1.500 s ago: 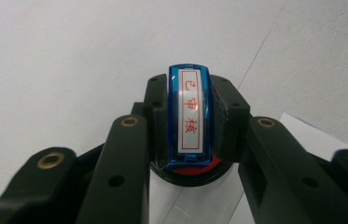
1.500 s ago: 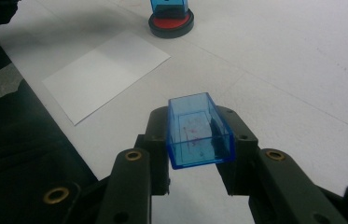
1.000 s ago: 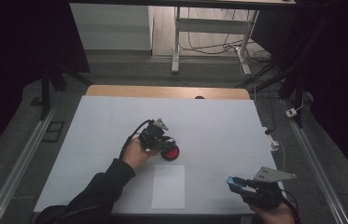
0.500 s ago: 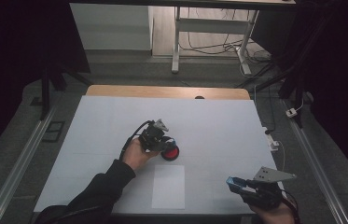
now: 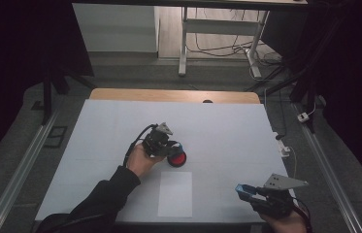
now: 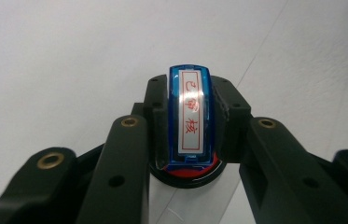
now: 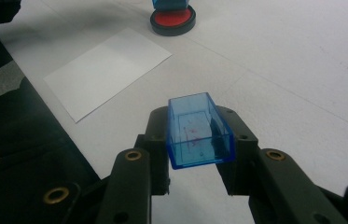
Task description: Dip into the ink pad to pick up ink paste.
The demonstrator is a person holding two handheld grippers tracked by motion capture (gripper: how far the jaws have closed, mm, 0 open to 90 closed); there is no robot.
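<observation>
Surface: white table top [image 5: 227, 131] in a dark room, with wood showing at its far edge and cables on the floor beyond.
Stamp: you hold the blue stamp [image 6: 190, 119] upright in your left gripper [image 5: 161, 141], label with red characters facing the camera; its foot sits down on the ink pad.
Ink pad: round, red inside a black rim [image 5: 177, 159], near the middle of the table and just beyond the paper; in the right gripper view it shows at the top edge [image 7: 173, 19].
Left jaws: clamped on the 2 sides of the stamp body, no gap visible.
Cap: the clear blue cap [image 7: 198, 130] sits between the jaws of your right gripper [image 5: 252, 193], open end up, faint red smears inside.
Right jaws: closed on the cap, held low over the near right corner, well apart from the pad.
Paper: 1 blank white sheet [image 5: 175, 193] lies flat near the front edge, between your 2 hands.
Step in hand: inking, by my reading; the stamp face is on the pad and the sheet bears no mark.
Next move: lift the stamp straight off the pad, carry it toward you over the sheet, and set it down flat and square. Keep the cap parked where it is.
</observation>
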